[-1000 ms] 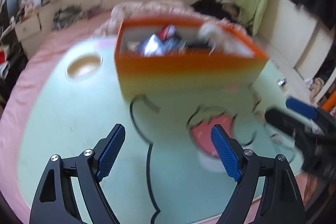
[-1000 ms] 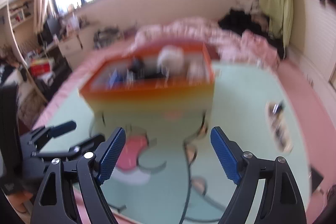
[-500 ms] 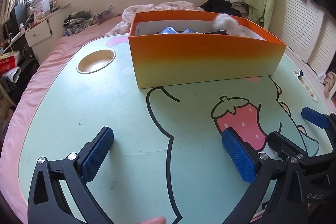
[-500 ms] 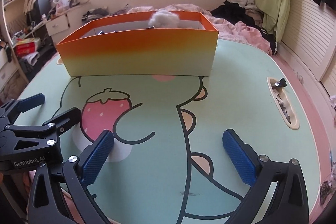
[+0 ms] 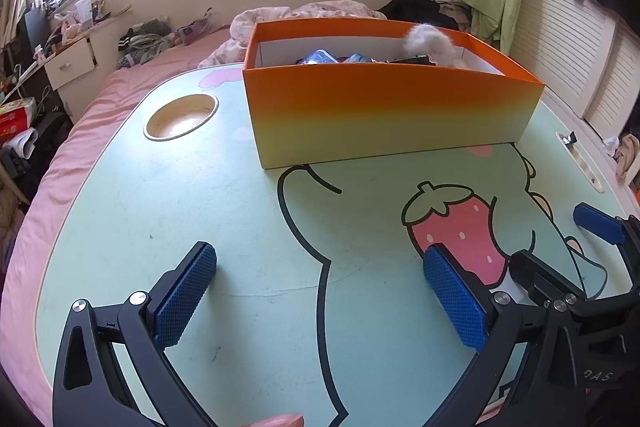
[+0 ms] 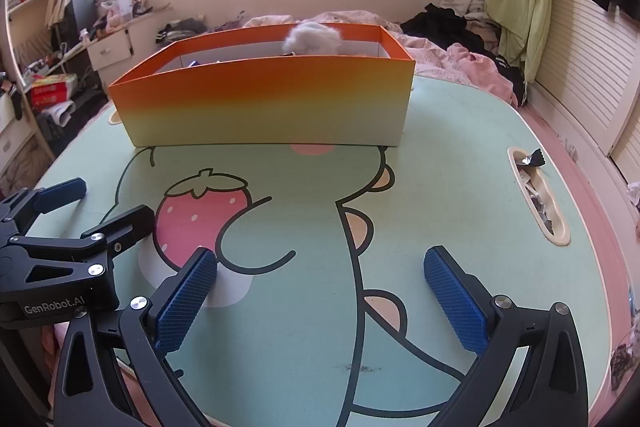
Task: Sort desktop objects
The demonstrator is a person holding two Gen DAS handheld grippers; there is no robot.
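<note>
An orange-to-yellow cardboard box (image 5: 384, 115) stands on the far half of the mint-green table (image 5: 200, 207); it also shows in the right wrist view (image 6: 264, 107). Inside it I see a fluffy grey-white ball (image 5: 428, 41), also in the right wrist view (image 6: 314, 37), and blue and dark items (image 5: 324, 58), mostly hidden by the wall. My left gripper (image 5: 320, 295) is open and empty, low over the near table. My right gripper (image 6: 320, 295) is open and empty beside it; it also shows at the right of the left wrist view (image 5: 560, 259).
A round cup recess (image 5: 182, 117) is at the table's far left. A slot at the right edge (image 6: 538, 199) holds dark wrappers. The table sits on a pink bed (image 5: 120, 87), with clothes piled behind and a drawer unit (image 6: 110, 51) at left.
Both grippers have dropped lower and pulled back from the box towards the near table edge, then steadied. Both stay open and empty. The box has not moved.
</note>
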